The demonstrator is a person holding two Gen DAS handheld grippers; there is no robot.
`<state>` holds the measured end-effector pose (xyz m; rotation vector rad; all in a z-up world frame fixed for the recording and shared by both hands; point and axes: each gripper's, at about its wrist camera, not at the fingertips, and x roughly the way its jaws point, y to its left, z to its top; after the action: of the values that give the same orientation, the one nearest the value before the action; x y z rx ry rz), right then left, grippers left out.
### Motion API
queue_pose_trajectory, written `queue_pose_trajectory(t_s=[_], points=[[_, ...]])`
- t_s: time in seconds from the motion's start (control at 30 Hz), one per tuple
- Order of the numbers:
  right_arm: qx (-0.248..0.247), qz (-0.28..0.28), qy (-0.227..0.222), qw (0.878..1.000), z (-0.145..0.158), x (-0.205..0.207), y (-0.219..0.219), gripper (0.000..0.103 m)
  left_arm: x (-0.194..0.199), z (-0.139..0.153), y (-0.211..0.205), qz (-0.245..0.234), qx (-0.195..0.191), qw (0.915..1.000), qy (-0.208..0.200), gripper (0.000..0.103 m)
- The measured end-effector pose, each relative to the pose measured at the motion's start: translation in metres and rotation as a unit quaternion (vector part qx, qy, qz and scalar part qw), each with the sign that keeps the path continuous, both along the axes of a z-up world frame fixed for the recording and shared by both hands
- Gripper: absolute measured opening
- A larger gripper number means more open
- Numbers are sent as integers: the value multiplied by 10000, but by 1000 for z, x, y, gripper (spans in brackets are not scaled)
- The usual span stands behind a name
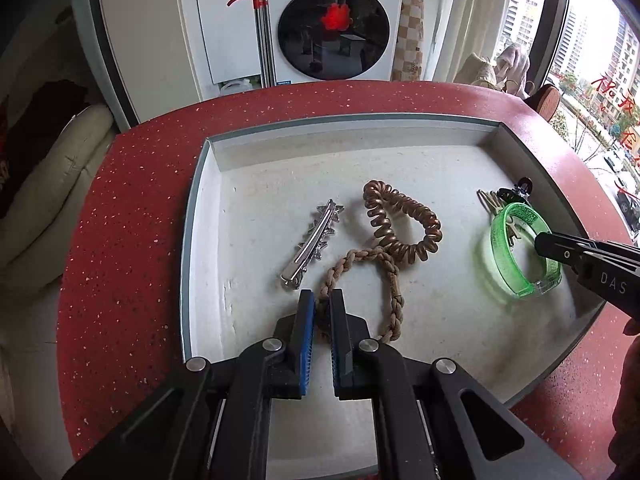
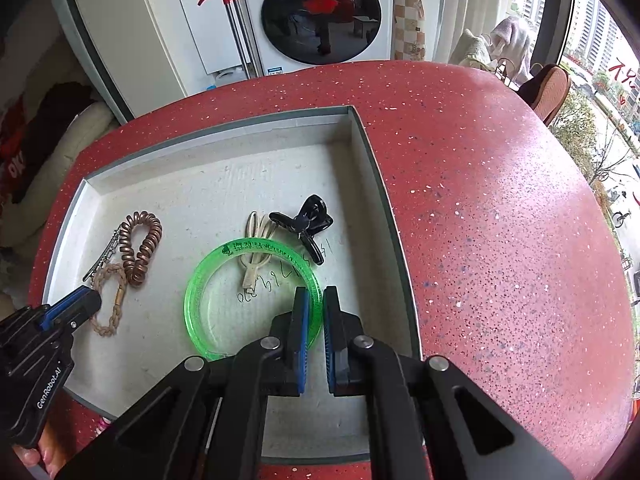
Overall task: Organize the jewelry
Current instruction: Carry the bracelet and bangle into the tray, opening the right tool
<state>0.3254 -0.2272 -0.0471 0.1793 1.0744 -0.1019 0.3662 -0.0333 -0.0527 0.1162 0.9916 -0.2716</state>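
Green bangle (image 2: pixel 224 264) rim in right gripper (image 2: pixel 316 300) jaws, left gripper (image 1: pixel 322 304) jaws nipping braided cord (image 1: pixel 390 280).

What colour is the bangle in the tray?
Translucent bright green bangle; it shows best in the right wrist view.

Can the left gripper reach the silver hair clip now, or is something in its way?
Probably not at once: the left gripper is shut on the braided cord. The silver hair clip lies uncovered just ahead to its left, so after releasing the cord the way looks free.

tray (image 2: pixel 372 168) far half bare | hair clips (image 2: pixel 308 220) crowd right wall
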Motion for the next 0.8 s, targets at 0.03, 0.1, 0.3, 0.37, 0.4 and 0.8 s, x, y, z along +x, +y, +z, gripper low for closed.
queue_pose_trajectory(t_s=[0.03,0.1,0.3,0.37,0.4,0.8], points=[[3,10,0,10000,0,0,0,9,0,-1,0,11,0,10000,15,25],[7,43,-9,10000,0,-1,1,12,-1,0,1,26,12,10000,6,25],[154,101,-206,9996,8,-10,1,41,-6,6,1,96,42,9999,-115,25],[207,136,-308,9992,13,-14,2,41,-6,8,0,92,62,9998,-141,25],[236,141,-361,9990,16,-17,3,41,-5,7,-1,84,65,9999,-121,25],[482,179,-725,9960,43,-41,4,43,-4,14,-2,155,-15,9997,-168,26]])
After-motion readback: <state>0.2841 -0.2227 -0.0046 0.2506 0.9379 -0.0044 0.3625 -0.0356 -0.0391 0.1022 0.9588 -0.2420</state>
